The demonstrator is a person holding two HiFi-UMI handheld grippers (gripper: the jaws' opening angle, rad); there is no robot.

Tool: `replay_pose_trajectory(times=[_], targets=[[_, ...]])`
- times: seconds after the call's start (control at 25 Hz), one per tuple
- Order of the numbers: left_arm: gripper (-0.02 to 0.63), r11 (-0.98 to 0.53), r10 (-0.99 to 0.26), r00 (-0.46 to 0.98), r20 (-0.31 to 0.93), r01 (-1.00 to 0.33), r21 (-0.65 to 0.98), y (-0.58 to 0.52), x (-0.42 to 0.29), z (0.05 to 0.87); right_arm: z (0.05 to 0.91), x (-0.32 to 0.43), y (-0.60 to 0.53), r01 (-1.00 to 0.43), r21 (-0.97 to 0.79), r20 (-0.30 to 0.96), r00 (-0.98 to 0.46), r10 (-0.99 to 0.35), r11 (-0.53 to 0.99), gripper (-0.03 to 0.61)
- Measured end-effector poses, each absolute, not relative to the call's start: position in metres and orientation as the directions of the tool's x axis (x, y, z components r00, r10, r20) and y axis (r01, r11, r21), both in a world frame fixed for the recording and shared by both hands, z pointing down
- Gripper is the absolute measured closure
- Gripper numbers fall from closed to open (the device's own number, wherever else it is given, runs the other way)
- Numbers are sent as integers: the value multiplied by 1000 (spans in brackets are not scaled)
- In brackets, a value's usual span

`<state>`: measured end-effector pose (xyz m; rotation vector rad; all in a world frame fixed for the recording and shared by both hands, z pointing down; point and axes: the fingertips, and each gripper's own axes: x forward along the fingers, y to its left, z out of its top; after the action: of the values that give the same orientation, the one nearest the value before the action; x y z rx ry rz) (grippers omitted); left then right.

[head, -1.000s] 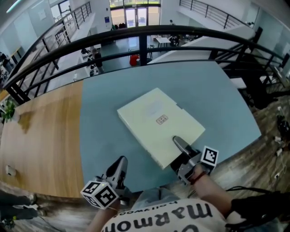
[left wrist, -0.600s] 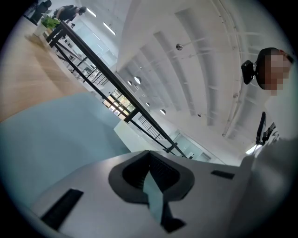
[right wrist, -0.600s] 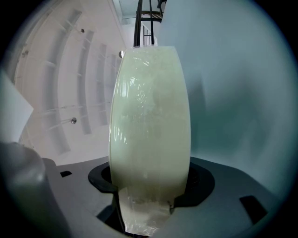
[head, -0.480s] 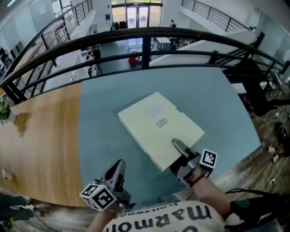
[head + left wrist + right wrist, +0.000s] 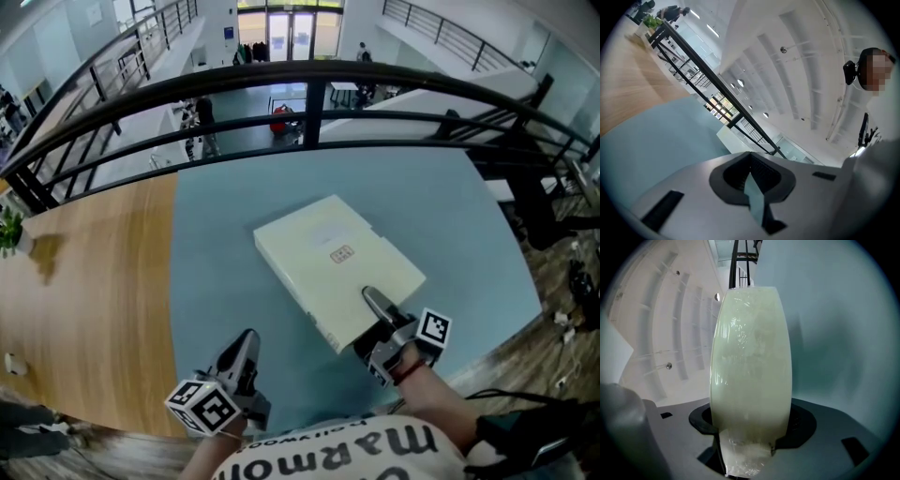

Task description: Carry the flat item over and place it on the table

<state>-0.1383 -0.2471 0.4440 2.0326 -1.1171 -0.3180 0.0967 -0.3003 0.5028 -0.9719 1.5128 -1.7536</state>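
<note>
- the right hand-held gripper [image 5: 375,305] is clamped on the near corner of a flat cream box [image 5: 333,262]; in the right gripper view the wrapped box [image 5: 750,371] fills the gap between the jaws.
- the box lies level over the blue-grey surface [image 5: 441,216], near its front edge; i cannot tell if it touches.
- the left hand-held gripper [image 5: 246,342] has its jaws together, holding nothing, apart from the box.
- a black railing [image 5: 309,80] runs behind the surface.

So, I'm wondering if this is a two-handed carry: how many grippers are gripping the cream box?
1. The right gripper clamps the near corner of the cream box. The left gripper, at lower left, is clear of it, jaws together, empty.
</note>
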Motion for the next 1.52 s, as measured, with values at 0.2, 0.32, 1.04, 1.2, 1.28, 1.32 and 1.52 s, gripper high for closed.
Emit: replay_pose_trajectory(times=[0.2, 0.32, 1.04, 1.2, 1.28, 1.32, 1.52], targets=[[611, -313, -802, 583, 131, -596, 739, -261, -146, 441, 508, 91, -308, -16, -980, 175, -526, -832, -197, 272], [611, -307, -807, 575, 134, -602, 737, -266, -150, 441, 507, 94, -309, -15, -979, 180, -518, -836, -202, 272], [611, -308, -799, 586, 135, -591, 745, -277, -139, 446, 512, 106, -314, -117, -961, 275, -497, -823, -250, 272], [611, -322, -803, 586, 109, -580, 748, -289, -130, 446, 517, 105, -318, -131, -957, 288, -518, -805, -258, 270], [611, -317, -801, 589, 109, -571, 757, -290, -124, 449, 520, 106, -318, -153, -950, 312, -519, -796, -273, 267], [611, -315, -798, 592, 113, -569, 760, -289, -123, 450, 521, 105, -318, -169, -944, 330, -517, -790, -284, 265], [611, -319, -803, 586, 109, -577, 751, -292, -123, 453, 528, 102, -319, -208, -918, 397, -504, -767, -338, 252]])
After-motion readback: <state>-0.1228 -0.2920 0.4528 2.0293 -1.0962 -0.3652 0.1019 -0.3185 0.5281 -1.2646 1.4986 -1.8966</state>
